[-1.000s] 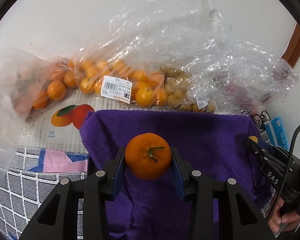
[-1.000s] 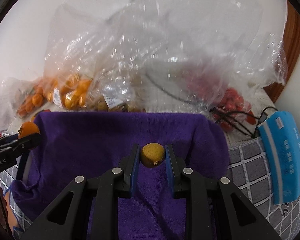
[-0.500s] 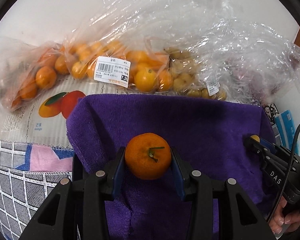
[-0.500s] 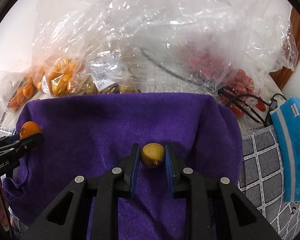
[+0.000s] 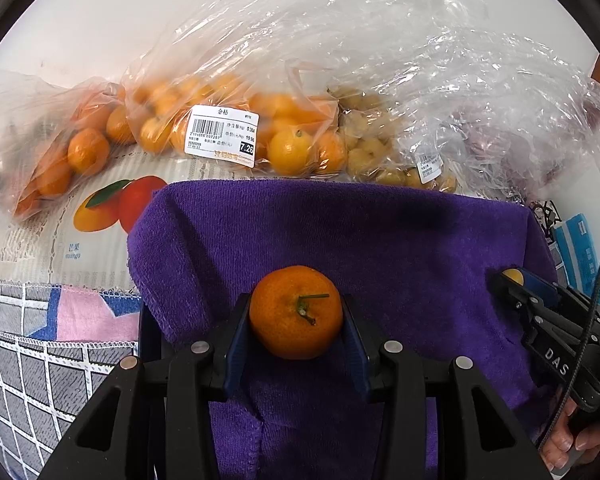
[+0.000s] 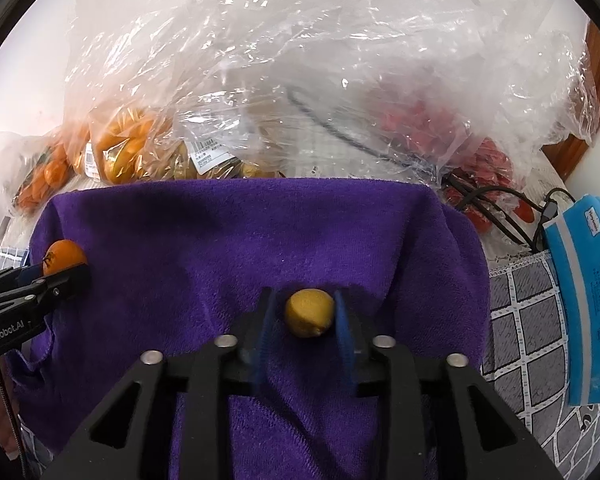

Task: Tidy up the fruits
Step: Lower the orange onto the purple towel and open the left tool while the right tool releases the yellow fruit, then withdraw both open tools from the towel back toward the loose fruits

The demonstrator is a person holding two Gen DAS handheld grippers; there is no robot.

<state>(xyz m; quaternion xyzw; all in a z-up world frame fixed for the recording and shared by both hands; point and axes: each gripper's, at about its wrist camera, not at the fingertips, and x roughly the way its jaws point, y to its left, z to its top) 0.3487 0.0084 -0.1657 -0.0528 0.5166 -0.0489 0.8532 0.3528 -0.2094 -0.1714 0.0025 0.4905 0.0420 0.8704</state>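
My left gripper [image 5: 296, 312] is shut on an orange tangerine [image 5: 296, 322] with a short green stem, just above a purple towel [image 5: 380, 240]. In the right wrist view that gripper [image 6: 60, 276] and its tangerine [image 6: 64, 256] sit at the towel's left edge. My right gripper [image 6: 304, 312] is opening; a small yellow fruit [image 6: 309, 312] rests on the towel [image 6: 220, 240] between its blue pads, with a gap at the left pad. The left wrist view shows the right gripper [image 5: 508, 284] and the yellow fruit [image 5: 514, 276] at the towel's right side.
Behind the towel lie clear plastic bags: tangerines [image 5: 60, 152], labelled kumquats [image 5: 220, 120], pale yellow fruits [image 5: 372, 148] and red fruits [image 6: 488, 160]. Black cables [image 6: 492, 208] and a blue tissue pack [image 6: 580, 300] lie at the right. A hand [image 5: 572, 444] grips the right gripper's handle.
The right gripper's pads have parted from the yellow fruit, which now rests on the towel. The left gripper has sunk a little toward the towel, still holding the tangerine.
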